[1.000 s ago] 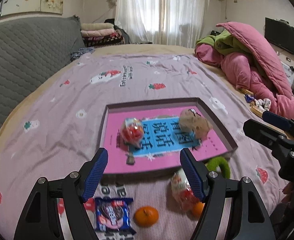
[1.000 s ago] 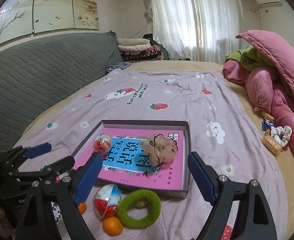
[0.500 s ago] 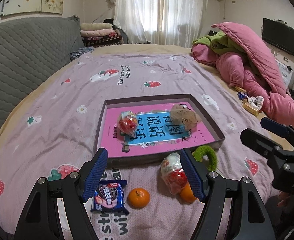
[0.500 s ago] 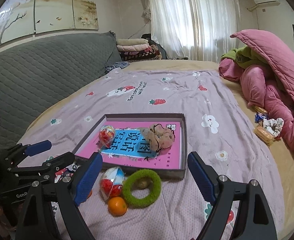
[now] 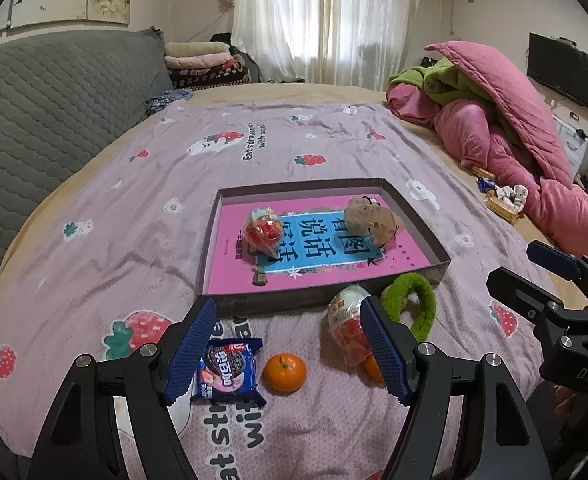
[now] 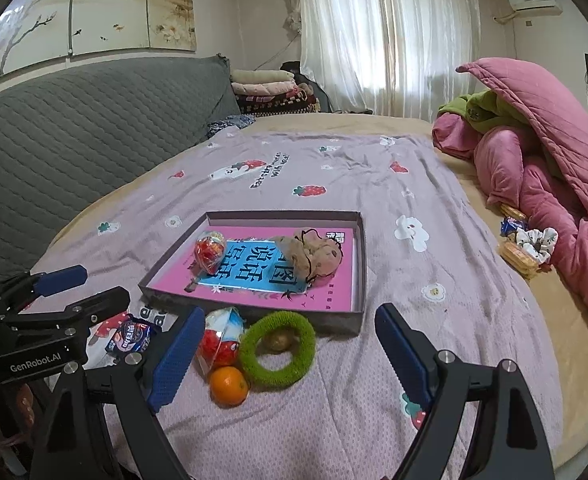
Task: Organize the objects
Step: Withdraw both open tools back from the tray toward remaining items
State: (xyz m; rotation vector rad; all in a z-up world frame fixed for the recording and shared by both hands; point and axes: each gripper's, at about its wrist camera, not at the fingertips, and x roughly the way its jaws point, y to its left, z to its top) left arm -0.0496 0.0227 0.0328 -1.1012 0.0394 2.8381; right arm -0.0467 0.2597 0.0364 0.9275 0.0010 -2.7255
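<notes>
A shallow dark box (image 5: 326, 304) (image 6: 358, 248) lies on the bedspread, holding a pink book, a red candy egg (image 5: 264, 232) (image 6: 210, 252) and a brown plush toy (image 5: 370, 220) (image 6: 314, 254). In front of it lie a blue cookie packet (image 5: 226, 372) (image 6: 130, 336), an orange (image 5: 285, 372), a second candy egg (image 5: 346, 320) (image 6: 220, 338), another orange (image 6: 228, 385) and a green fuzzy ring (image 5: 412, 300) (image 6: 278, 350). My left gripper (image 5: 286, 350) hangs open above the packet and orange. Open too, my right gripper (image 6: 290, 354) hovers over the ring.
A heap of pink and green quilts (image 5: 514, 136) (image 6: 542, 152) fills the bed's right side, with small snacks (image 6: 524, 248) beside it. A grey padded headboard (image 5: 46, 120) runs along the left. Folded blankets (image 6: 274, 94) sit at the far end.
Both grippers have drawn back from the box, so the packet, oranges, egg and ring in front of it show more fully. Jaws stay as wide as before.
</notes>
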